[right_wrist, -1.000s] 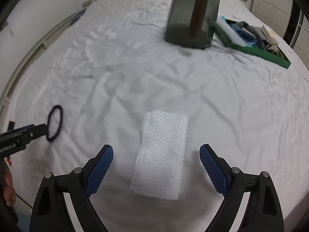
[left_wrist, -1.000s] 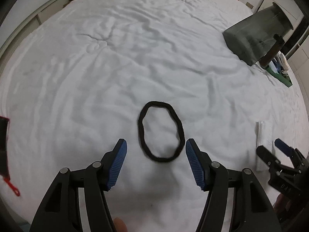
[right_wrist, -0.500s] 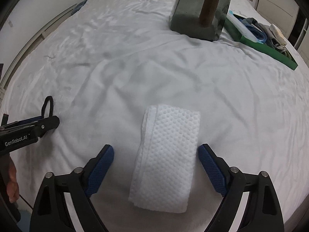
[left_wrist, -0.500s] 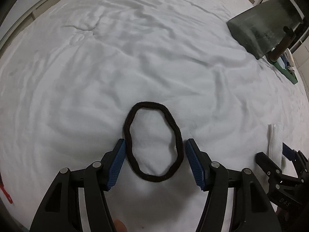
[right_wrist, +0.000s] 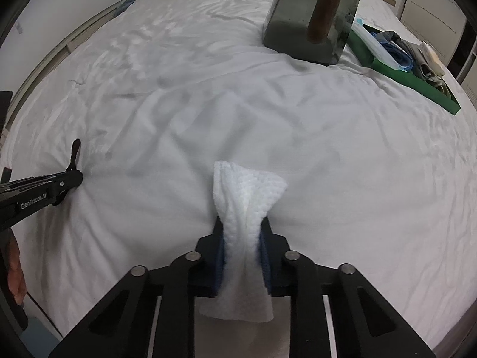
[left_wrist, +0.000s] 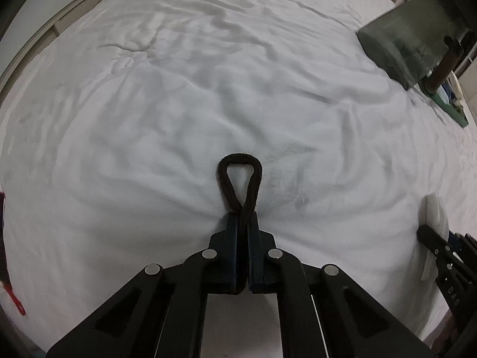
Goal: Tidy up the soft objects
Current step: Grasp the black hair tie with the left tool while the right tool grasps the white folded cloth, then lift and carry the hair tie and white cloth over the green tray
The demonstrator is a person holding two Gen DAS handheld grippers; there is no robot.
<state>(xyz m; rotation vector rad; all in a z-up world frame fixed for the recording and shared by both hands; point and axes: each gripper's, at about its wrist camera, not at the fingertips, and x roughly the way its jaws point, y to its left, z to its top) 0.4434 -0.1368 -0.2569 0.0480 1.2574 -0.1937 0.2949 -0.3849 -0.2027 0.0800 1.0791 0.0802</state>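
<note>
Bedsheet (left_wrist: 208,89): hairband (left_wrist: 240,179) between left gripper (left_wrist: 242,223) pads

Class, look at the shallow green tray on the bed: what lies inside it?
Inside the shallow green tray lie a clear plastic packet, blue fabric, and grey cloth. The dark translucent container covers the tray's near-left end, and whatever lies under the pile is hidden.

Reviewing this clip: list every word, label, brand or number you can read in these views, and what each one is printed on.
"GenRobot.AI": white print on the side of the left gripper, right wrist view.
"DAS": pale letters on the right gripper body, left wrist view; any further characters are cut off.
Nothing legible on the green tray or its contents.
</note>
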